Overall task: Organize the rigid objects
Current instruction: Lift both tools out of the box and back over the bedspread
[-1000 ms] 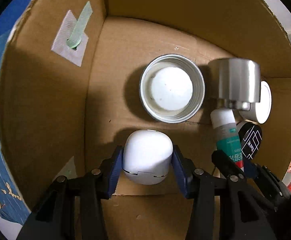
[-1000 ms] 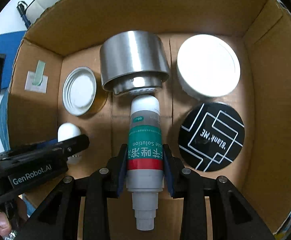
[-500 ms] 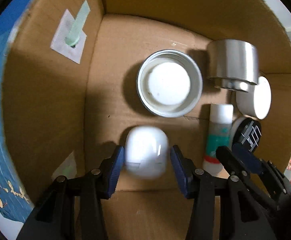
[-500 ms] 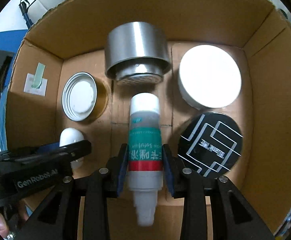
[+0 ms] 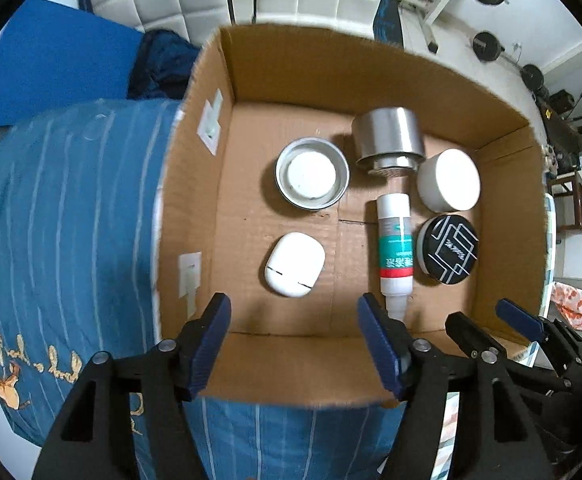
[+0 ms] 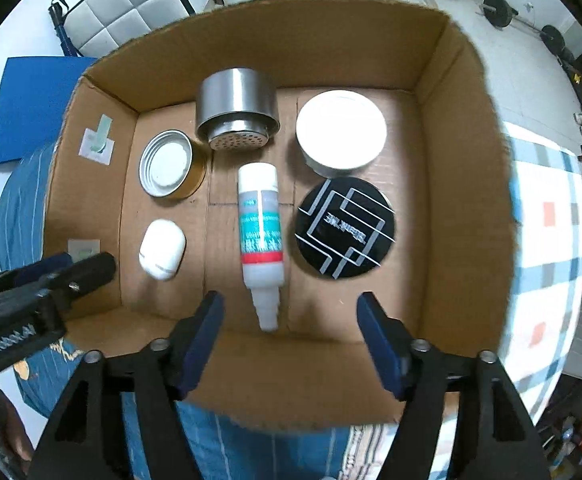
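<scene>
Both tools are above the near edge of the cardboard box (image 5: 371,72), jaws spread wide, nothing between them. The left tool (image 5: 295,344) hangs over the box's left half, with the white case (image 5: 294,264) on the floor just ahead of its blue pads. The right tool (image 6: 291,332) sits over the middle, with the bottle (image 6: 261,236) lying ahead of it, nozzle toward the near wall and cap toward the far wall.

Box contents, all on the floor:
- Open tin (image 5: 312,173) at left rear, white inside, beyond the white case and apart from it.
- Steel cup (image 6: 237,108) at centre rear, on its side, perforated end facing the bottle's cap, close to it; contact can't be judged.
- White round lid (image 6: 341,132) at right rear.
- Black disc (image 6: 345,228) with white line pattern at right front, just beside the bottle and nearly touching the white lid.

The box sits on a bed with a blue striped cover (image 5: 63,216). The left tool's finger also shows at the left edge of the right wrist view.
</scene>
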Motion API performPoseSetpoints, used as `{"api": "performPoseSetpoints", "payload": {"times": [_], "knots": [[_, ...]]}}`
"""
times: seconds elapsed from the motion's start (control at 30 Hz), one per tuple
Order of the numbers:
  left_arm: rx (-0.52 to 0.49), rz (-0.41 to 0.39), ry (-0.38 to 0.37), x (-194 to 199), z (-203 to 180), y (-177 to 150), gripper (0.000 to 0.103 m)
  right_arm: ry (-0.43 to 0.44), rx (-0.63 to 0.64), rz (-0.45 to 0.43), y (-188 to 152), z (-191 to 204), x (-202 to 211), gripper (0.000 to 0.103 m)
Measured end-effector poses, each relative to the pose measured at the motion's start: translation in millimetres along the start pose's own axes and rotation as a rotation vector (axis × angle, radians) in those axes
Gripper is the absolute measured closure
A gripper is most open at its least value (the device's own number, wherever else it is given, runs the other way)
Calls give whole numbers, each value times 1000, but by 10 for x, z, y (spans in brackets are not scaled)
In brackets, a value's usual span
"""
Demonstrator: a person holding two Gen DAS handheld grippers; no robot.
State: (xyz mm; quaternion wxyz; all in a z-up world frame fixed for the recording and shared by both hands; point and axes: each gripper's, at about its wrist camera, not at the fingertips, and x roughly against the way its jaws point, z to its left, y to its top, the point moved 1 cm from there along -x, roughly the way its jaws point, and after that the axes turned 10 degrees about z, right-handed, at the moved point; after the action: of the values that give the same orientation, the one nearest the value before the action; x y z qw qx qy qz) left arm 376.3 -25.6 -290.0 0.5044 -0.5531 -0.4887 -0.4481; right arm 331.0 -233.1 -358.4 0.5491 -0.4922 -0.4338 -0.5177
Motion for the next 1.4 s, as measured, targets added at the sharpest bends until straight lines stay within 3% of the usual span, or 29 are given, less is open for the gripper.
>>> {"api": "performPoseSetpoints", "payload": {"times": [0.03, 0.13, 0.2, 0.23, 0.4, 0.63, 1.07, 1.27, 1.4], "knots": [[1, -22, 2, 63, -3, -70, 24, -8, 3, -6, -18, -31, 78, 29], [8, -99, -6, 274, 43, -216, 15, -19, 12, -34, -112, -3, 214, 19], [13, -132, 10, 381, 77, -282, 12, -31, 14, -46, -180, -2, 319, 5], [13, -147, 24, 431, 82, -322, 12, -35, 15, -55, -231, 3, 357, 3], [13, -222, 25, 596, 69, -598, 3, -79, 15, -123, -503, -10, 623, 2], [-13, -313, 18, 850, 40, -987, 2, -95, 6, -232, -900, 13, 963, 2], [-66, -433, 36, 1264, -70, -1520, 0, -59, 20, -332, -1506, 61, 1455, 0], [-64, -434, 40, 1232, -65, -1691, 0, -53, 6, -315, -1694, 3, 1432, 0], [-57, -354, 63, 857, -48, -1829, 0, -14, -61, -174, -1864, -194, 900, 0]]}}
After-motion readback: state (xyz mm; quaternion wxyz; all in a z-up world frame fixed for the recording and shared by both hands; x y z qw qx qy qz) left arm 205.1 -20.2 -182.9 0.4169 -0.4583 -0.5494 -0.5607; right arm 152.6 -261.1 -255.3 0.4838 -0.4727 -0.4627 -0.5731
